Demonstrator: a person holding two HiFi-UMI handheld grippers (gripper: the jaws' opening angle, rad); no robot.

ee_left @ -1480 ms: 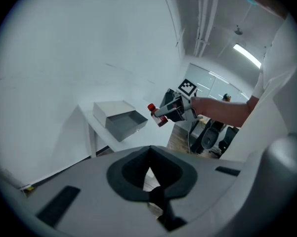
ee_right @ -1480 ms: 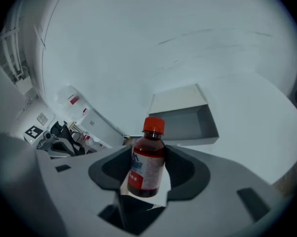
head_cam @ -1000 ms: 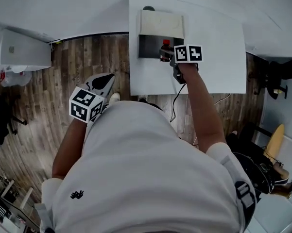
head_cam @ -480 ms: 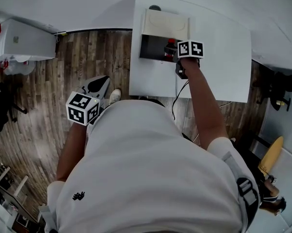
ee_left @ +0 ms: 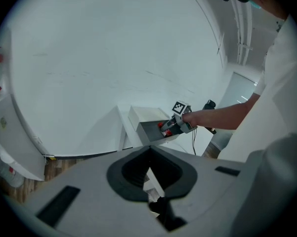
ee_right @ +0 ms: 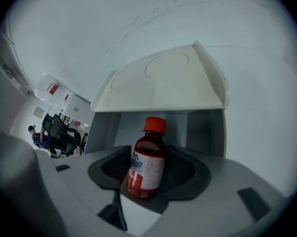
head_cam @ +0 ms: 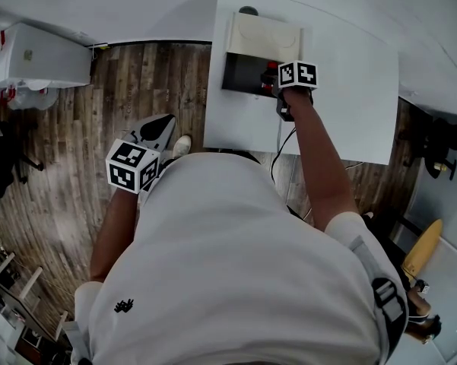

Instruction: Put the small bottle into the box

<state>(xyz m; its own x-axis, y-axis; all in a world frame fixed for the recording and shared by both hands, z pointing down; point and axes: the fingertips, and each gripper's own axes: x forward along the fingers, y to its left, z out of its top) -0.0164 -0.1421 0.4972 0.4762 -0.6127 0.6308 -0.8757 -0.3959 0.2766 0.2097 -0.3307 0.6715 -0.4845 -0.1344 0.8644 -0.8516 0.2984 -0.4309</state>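
Right gripper view: the right gripper (ee_right: 147,191) has its jaws set wide and clamped on the lower body of the small bottle (ee_right: 148,154), which leans a little to the left with its red cap (ee_right: 154,124) up
Small bottle: held at the mouth of the box (ee_right: 206,128), in front of its dark hollow; I cannot tell whether its base touches the box floor
Box: on the white table (head_cam: 350,90), lid (ee_right: 163,80) raised and tipped back; nothing else shows inside
Left gripper (ee_left: 150,181): jaws together and empty, over the wooden floor (head_cam: 160,82), well apart from the table
Risk, tilt: released while leaning, the bottle may topple inside or tip over the near edge
Risk, lid: carried too high, the cap could knock the lid's rim
Risk, box: a forward push may shove the box back
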